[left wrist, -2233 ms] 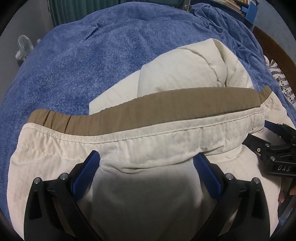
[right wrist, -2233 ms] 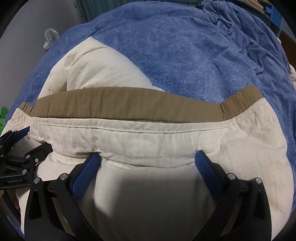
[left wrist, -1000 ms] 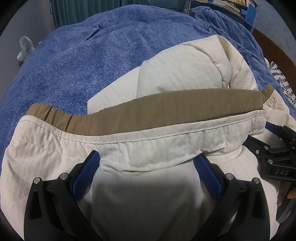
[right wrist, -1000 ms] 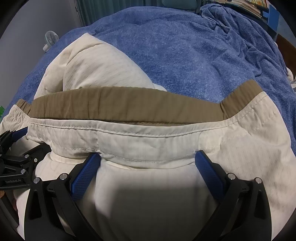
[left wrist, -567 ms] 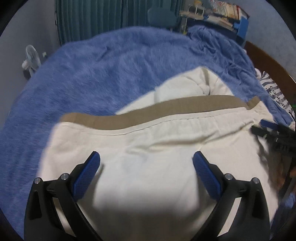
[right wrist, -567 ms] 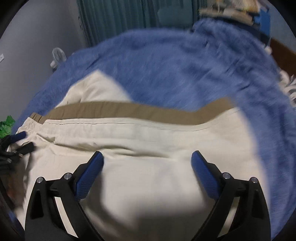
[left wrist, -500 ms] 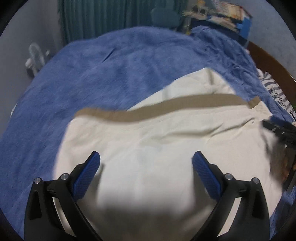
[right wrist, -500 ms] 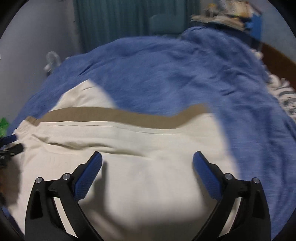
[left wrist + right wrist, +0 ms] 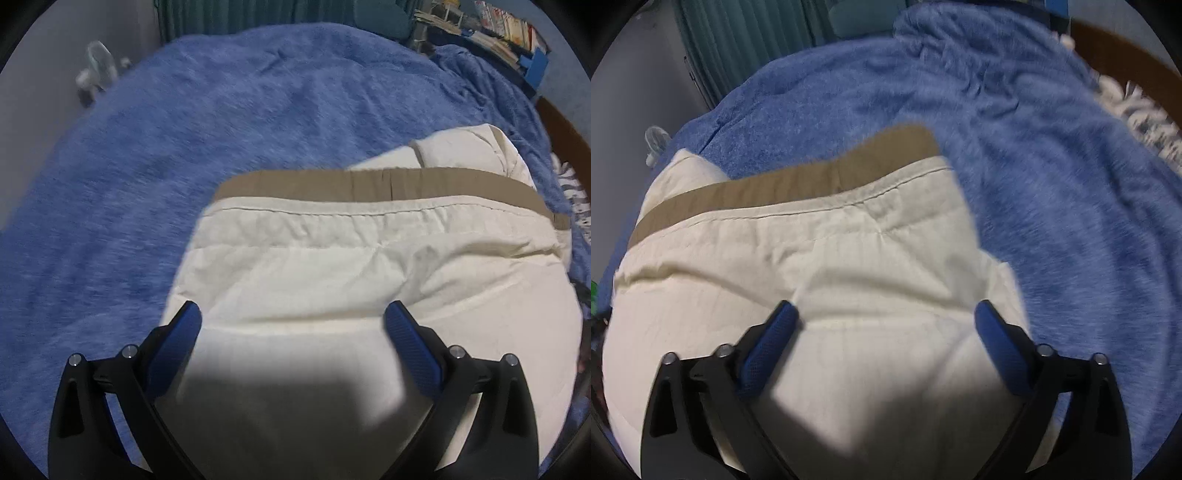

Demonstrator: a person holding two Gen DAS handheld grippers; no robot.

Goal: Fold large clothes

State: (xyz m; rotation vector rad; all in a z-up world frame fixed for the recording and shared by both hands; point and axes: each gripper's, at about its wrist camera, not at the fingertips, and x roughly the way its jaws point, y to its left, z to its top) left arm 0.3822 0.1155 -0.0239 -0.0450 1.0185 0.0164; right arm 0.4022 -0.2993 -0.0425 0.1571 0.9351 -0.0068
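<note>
A cream garment (image 9: 332,280) with a tan waistband (image 9: 369,184) lies folded on a blue blanket (image 9: 184,147). It also shows in the right wrist view (image 9: 812,280), with its tan waistband (image 9: 783,192) on the far side. My left gripper (image 9: 293,325) is open and empty above the garment's near left part. My right gripper (image 9: 884,321) is open and empty above its near right part. Neither gripper holds any cloth.
The blue blanket (image 9: 1052,184) covers the bed all around. A small white fan (image 9: 92,74) stands by the wall at left. Teal curtains (image 9: 738,37) hang behind. Shelves with books (image 9: 491,29) and a wooden bed frame (image 9: 569,133) are at right, with a striped cloth (image 9: 1137,114).
Both grippers let go of the waistband edge they held and pulled back and up. The garment now lies flat with the fold laid down. The two grippers moved apart sideways.
</note>
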